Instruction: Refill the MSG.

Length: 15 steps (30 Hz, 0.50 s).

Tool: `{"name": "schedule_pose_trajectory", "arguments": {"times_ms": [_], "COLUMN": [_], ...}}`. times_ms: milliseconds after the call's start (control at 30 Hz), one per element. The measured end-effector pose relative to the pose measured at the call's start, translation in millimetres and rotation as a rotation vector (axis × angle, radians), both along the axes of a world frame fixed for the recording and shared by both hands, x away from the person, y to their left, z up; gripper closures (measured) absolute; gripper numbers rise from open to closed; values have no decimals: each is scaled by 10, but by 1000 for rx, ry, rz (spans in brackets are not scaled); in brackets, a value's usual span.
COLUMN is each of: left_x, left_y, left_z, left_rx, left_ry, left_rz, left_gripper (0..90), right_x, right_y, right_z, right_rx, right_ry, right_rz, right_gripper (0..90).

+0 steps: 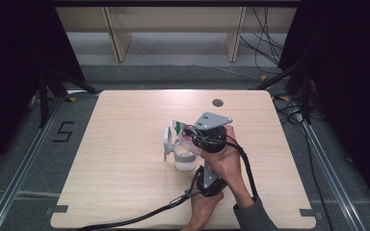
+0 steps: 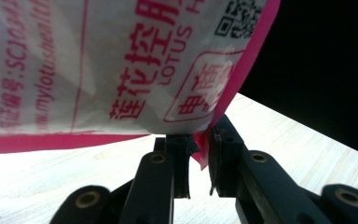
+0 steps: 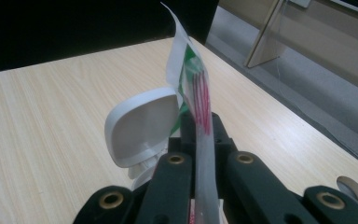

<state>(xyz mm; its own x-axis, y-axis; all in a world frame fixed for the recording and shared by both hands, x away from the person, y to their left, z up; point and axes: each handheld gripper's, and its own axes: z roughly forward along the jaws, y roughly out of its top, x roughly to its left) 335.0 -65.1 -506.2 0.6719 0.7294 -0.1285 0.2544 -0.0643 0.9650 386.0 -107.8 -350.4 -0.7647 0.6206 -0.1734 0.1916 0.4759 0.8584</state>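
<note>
A white sachet (image 1: 180, 127) with pink and green print hangs over a clear jar (image 1: 185, 160) near the table's middle. The jar's white flip lid (image 1: 167, 139) stands open to its left. My right gripper (image 1: 191, 134), the one with the grey plate on top, is shut on the sachet (image 3: 193, 79), seen edge-on between its jaws, with the lid (image 3: 142, 126) just behind. My left gripper (image 1: 201, 166) comes from below and pinches the sachet's pink bottom corner (image 2: 204, 147). The printed sachet (image 2: 121, 60) looms right above those jaws. I cannot see what is inside the jar.
The light wooden table (image 1: 125, 168) has a round cable hole (image 1: 217, 102) at the back right. A black cable (image 1: 139, 219) trails from the left gripper toward the front left edge. Wooden shelf legs and floor cables lie beyond the table.
</note>
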Motion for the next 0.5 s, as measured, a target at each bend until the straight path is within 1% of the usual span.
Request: {"name": "schedule_pose_trajectory", "arguments": {"times_ms": [33, 100, 133, 167, 233, 267, 300, 333, 367, 400, 433, 467, 500], "left_x": [1, 0, 0, 2, 2, 1, 1, 2, 6, 4, 4, 4, 6], "left_y": [-2, -2, -1, -2, -4, -4, -4, -9, -9, -9, -6, -8, -11], "left_z": [1, 1, 0, 0, 2, 4, 4, 8, 8, 8, 4, 3, 2], "left_rx": [-2, -1, 1, 0, -5, -2, -2, -19, -18, -19, -6, -5, -12], "left_ry": [2, 1, -1, 1, -1, -2, -2, 3, 3, 3, -1, 0, 0], "left_rz": [-1, 0, 0, 0, -2, 0, 0, -3, -5, -3, 0, 2, -1], "left_gripper": [793, 793, 793, 793, 793, 793, 793, 793, 793, 793, 793, 793, 793], "right_x": [0, 6, 11, 14, 22, 7, 7, 3, 0, -3, -2, 5, 7], "right_y": [2, 9, 12, 11, 6, 7, 7, 12, 12, 15, 13, 12, 11], "right_z": [-3, -4, -7, -7, -6, -6, -6, -2, -2, -4, -5, -6, -5], "right_rx": [-1, -11, -12, -15, -15, -7, -7, -4, -4, -2, -6, -6, -9], "right_ry": [0, 8, -12, -9, -16, -1, -1, 2, 12, 13, 13, -3, 0], "right_rz": [-2, 13, 6, 8, 9, -1, -1, 0, 3, -1, 4, -2, -2], "right_gripper": [900, 900, 900, 900, 900, 900, 900, 900, 900, 900, 900, 900, 900]}}
